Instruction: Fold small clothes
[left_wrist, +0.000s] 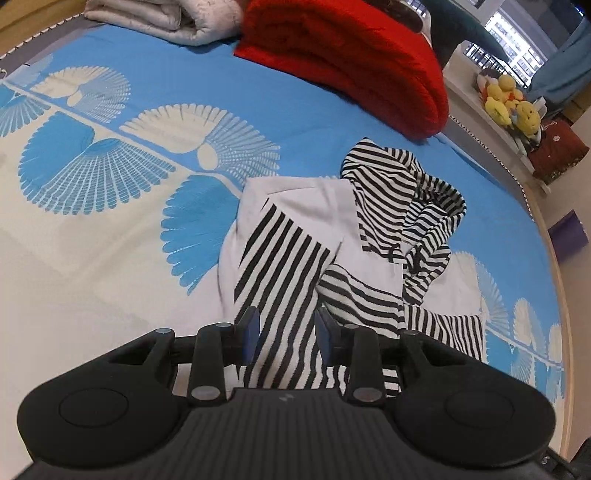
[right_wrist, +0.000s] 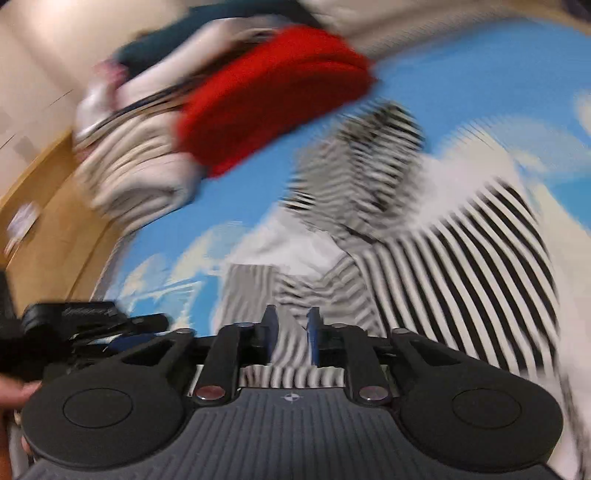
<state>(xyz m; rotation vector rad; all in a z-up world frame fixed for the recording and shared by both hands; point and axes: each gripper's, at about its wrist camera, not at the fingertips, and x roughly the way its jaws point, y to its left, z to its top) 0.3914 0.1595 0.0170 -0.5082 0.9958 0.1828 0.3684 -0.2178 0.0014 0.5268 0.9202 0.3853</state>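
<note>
On blue bedsheet (left_wrist: 258, 92): crumpled striped garment (left_wrist: 332, 240); left tool (left_wrist: 286, 332) spread above it; right tool (right_wrist: 291, 328) spread, view blurred.

No text, label or number can be read anywhere.

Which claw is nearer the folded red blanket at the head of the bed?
Hard to call. The left claw and right claw both sit over the striped garment, well short of the red blanket.

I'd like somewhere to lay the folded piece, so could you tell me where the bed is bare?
Bare bedspread lies left of the striped garment, below the fan prints. The far edge is crowded by the red blanket and the folded quilt.
</note>
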